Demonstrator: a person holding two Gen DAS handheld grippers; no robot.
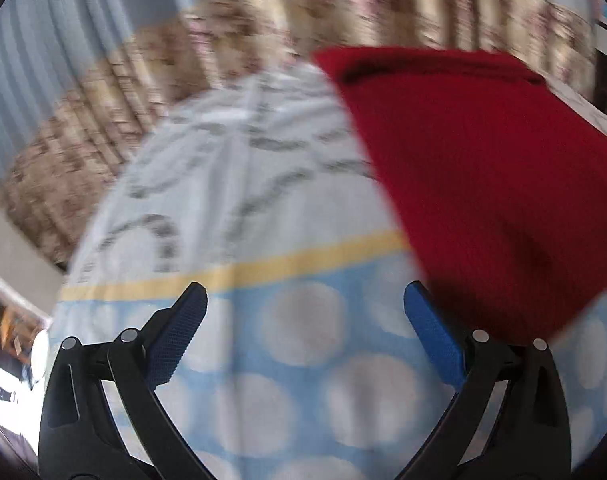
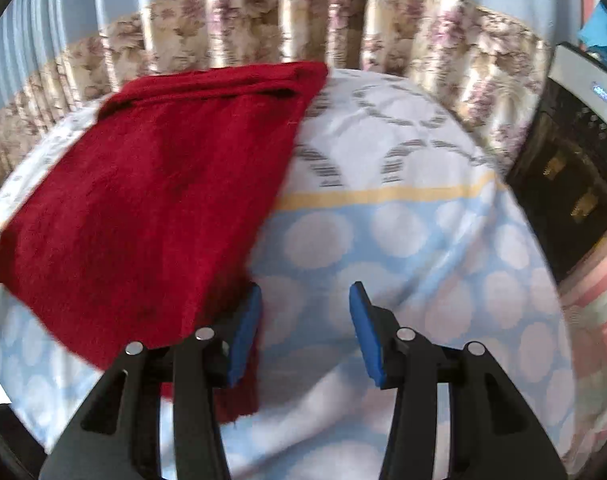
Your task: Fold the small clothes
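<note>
A dark red folded cloth lies on a patterned bedsheet. In the left wrist view it fills the right half; my left gripper is open and empty, just left of the cloth's near corner. In the right wrist view the red cloth lies to the left, with its near corner beside and under the left finger. My right gripper is open and empty, over the blue dotted part of the sheet.
Floral and blue curtains hang behind the bed. A dark appliance with a white top stands at the right, next to a pink striped fabric. Cluttered objects sit beyond the bed's left edge.
</note>
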